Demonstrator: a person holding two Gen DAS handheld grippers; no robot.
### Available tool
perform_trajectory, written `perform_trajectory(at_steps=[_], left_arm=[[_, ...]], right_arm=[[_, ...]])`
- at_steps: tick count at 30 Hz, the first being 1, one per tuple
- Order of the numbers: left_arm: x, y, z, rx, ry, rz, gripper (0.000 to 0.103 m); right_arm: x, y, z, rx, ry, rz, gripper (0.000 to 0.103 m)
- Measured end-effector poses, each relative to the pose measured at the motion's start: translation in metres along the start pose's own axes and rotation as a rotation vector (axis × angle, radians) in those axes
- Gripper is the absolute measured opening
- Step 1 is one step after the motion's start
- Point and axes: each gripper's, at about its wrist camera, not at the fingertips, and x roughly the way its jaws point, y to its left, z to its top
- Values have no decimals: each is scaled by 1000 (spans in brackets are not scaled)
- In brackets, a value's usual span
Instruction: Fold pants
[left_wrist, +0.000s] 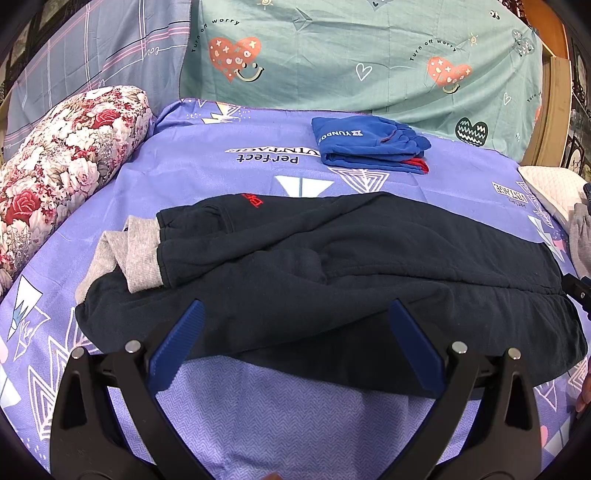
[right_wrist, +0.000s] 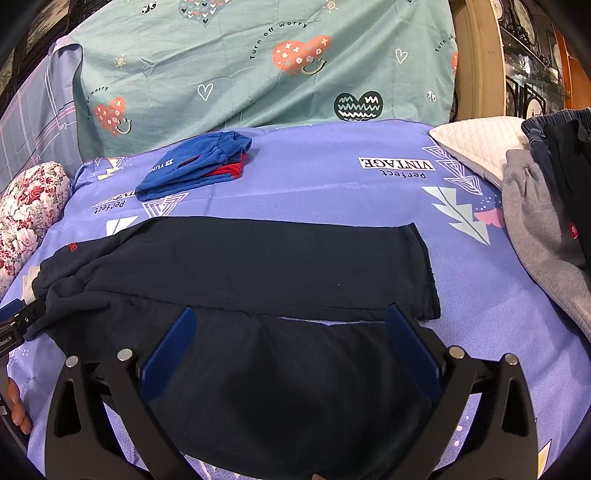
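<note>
Pants (left_wrist: 332, 266) flat on bedsheet (left_wrist: 295, 413), folded garment (left_wrist: 369, 144) behind, bolster (left_wrist: 66, 162) left.

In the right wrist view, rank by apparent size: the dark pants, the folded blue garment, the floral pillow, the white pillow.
1. Dark pants, by far.
2. Folded blue garment, floral pillow and white pillow look alike; both pillows are partly cut off or covered, so I won't rank them.

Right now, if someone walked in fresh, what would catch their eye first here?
The dark navy pants spread across the middle of the purple bedsheet, with both grippers hovering at their near edge, jaws open. Behind them, a folded blue garment sits near the green heart-print sheet, and a floral pillow lies far left.
</note>
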Motion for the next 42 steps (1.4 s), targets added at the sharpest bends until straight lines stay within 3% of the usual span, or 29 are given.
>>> perform_trajectory(at_steps=[42], left_arm=[[0, 1, 0, -4, 0, -4, 101]], right_arm=[[0, -3, 0, 11, 9, 2, 102]])
